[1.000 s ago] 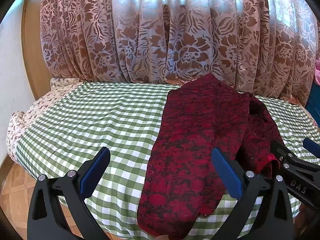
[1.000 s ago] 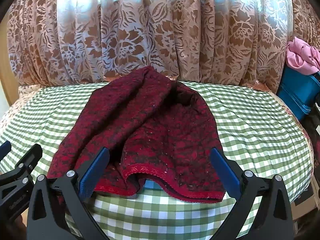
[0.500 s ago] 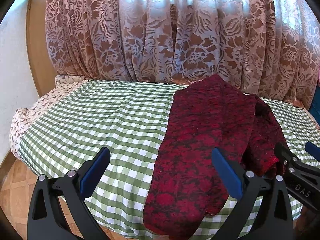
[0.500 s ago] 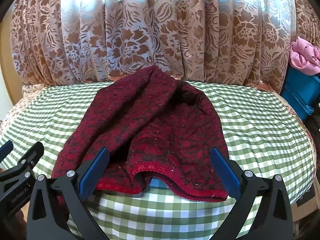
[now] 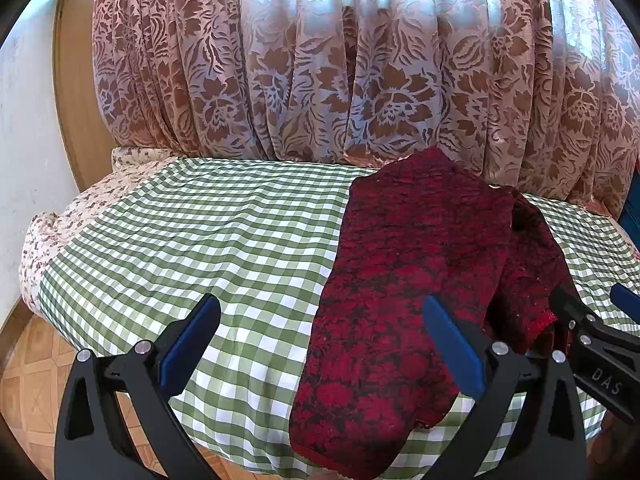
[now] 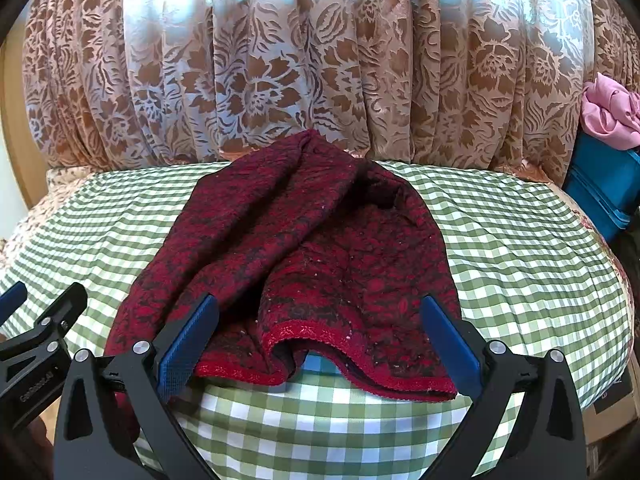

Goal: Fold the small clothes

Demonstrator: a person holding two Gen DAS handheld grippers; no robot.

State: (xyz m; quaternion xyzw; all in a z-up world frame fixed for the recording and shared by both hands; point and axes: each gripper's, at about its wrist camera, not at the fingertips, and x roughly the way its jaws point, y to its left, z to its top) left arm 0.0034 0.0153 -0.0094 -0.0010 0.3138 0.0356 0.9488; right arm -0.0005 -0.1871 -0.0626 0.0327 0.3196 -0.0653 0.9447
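A dark red knitted garment with a black floral pattern [image 6: 304, 264] lies loosely bunched on a green-and-white checked cloth [image 6: 520, 264] that covers the table. Taking the garment as the landmark: its far tip reaches the foot of a brown-and-cream floral curtain [image 6: 280, 72] hanging behind it, and its near hem, edged in brighter red, curls up in a fold close to the table's front edge.

The left gripper [image 5: 318, 340] hovers at the garment's near left side with its blue-padded fingers [image 5: 190, 338] spread wide and nothing between them; one finger is over bare checked cloth, the other over the garment's long left panel. The right gripper [image 6: 318, 340] hovers just in front of the curled hem, its jaws likewise spread wide and holding nothing, straddling the hem's width.

Well to the right of the garment, a blue plastic crate [image 6: 604, 184] holds crumpled pink fabric [image 6: 608, 112]. Left of the garment, beyond the checked cloth's edge, a cream floral sheet [image 5: 80, 216] hangs down.
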